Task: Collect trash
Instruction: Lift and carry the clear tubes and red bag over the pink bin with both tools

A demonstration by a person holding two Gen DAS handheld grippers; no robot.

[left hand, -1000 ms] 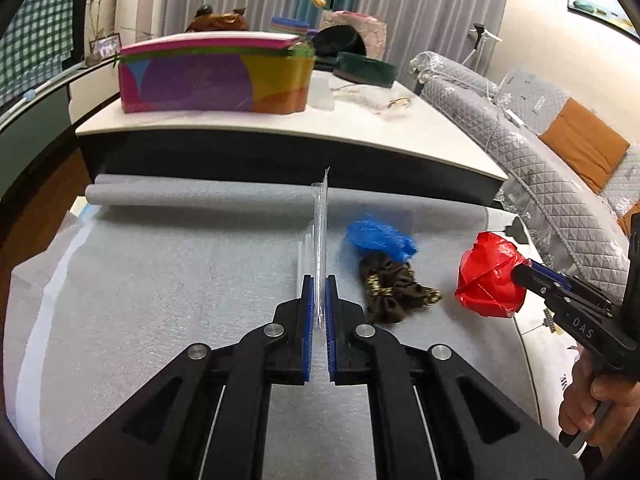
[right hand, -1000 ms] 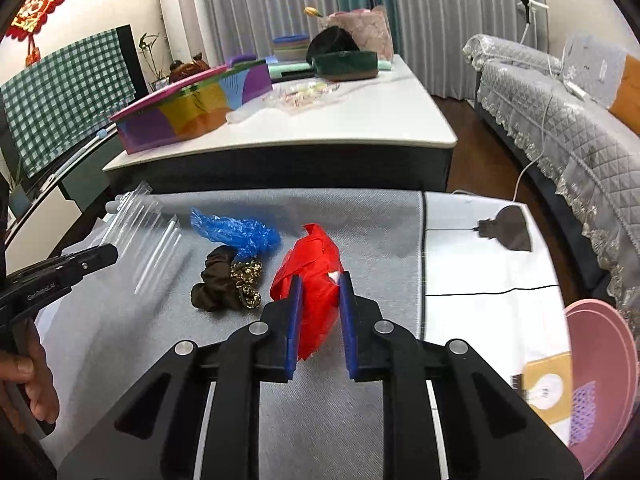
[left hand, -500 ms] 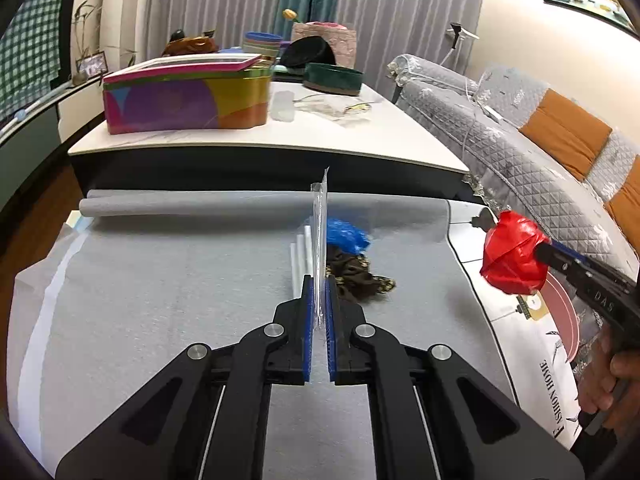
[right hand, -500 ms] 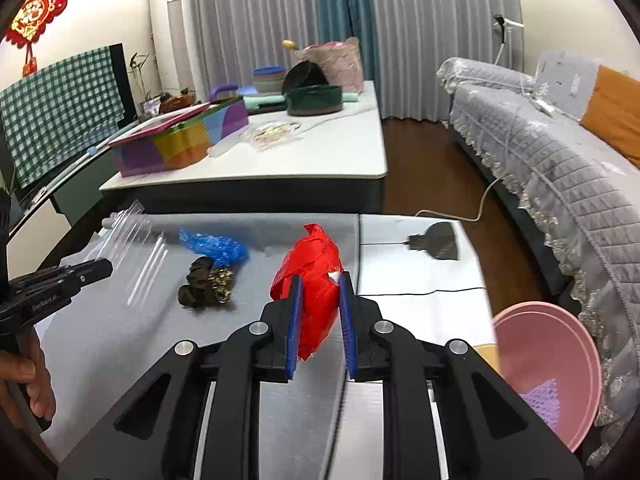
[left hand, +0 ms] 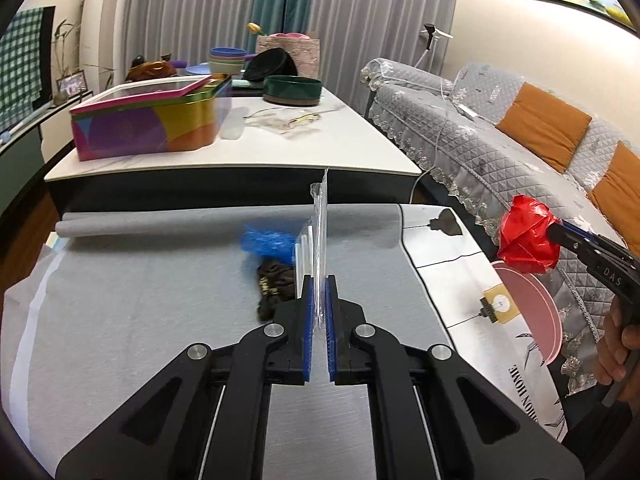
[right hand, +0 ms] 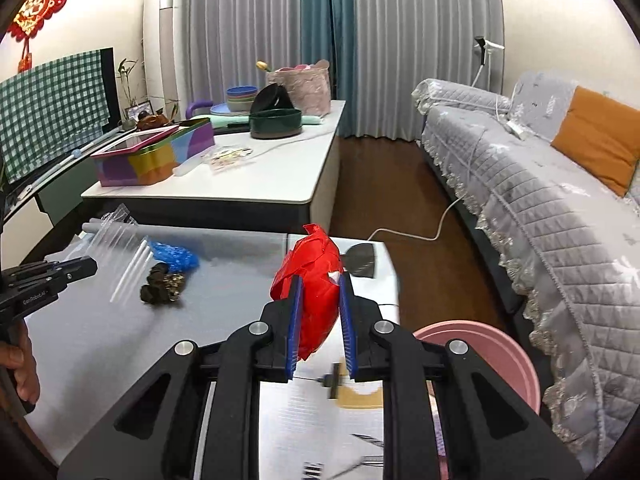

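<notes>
The left gripper jaws are pinching nearly shut on a clear wrapper, which is standing edge-on and pointing to twelve o'clock. The right gripper jaws are gripping a red bag, holding it a little apart and off the surface.

Beyond the left jaws, a blue bag is lying at eleven o'clock on the grey mat, touching a brown scrunchie just nearer. The mat is covering most of the counter, its far edge rolled up, and a white printed cloth is showing at three o'clock.

In the right view a pink bin is sitting at four o'clock of the jaws, below the counter's edge, beside a grey quilted sofa with orange cushions. At twelve o'clock a white table is carrying a colourful tin, a green bowl and stacked dishes. Grey and teal curtains are hanging behind, and a checked cloth is hanging at ten o'clock.
</notes>
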